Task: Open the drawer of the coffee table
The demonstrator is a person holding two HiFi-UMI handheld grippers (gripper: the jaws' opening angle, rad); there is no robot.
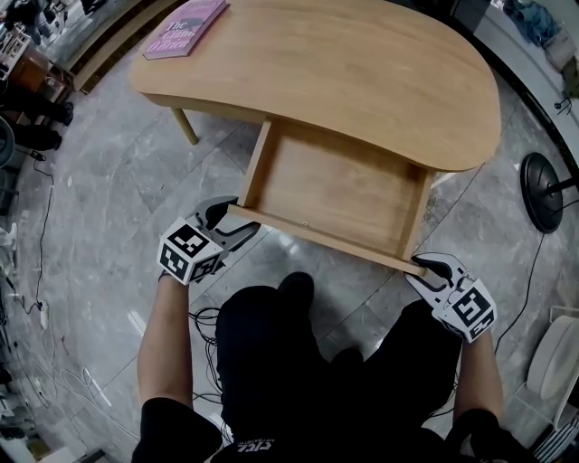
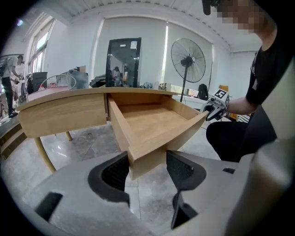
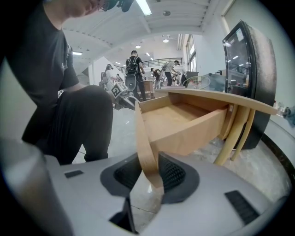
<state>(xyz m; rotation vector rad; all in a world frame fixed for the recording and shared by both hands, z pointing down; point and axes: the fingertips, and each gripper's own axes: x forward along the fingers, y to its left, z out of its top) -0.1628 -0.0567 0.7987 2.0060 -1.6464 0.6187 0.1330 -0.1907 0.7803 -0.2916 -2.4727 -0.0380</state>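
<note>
- Below the coffee table point(image 1: 362, 72) top, the drawer point(image 1: 335, 185) stands pulled well out toward the crouching person.
- At the drawer's left front corner, the left gripper point(image 2: 147, 168) has its jaws spread wide. The thick corner fills the gap, with both pads point(image 2: 115, 173) against the wood.
- At the right front corner, the right gripper point(image 3: 150, 173) is closed narrow, its pads point(image 3: 173, 174) pinching the thin front panel.
- On the tabletop's far left lies a pink book point(image 1: 184, 27).

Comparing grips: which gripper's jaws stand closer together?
The right gripper, pinching the thin front panel; the left gripper spreads wider around a corner of the drawer.
</note>
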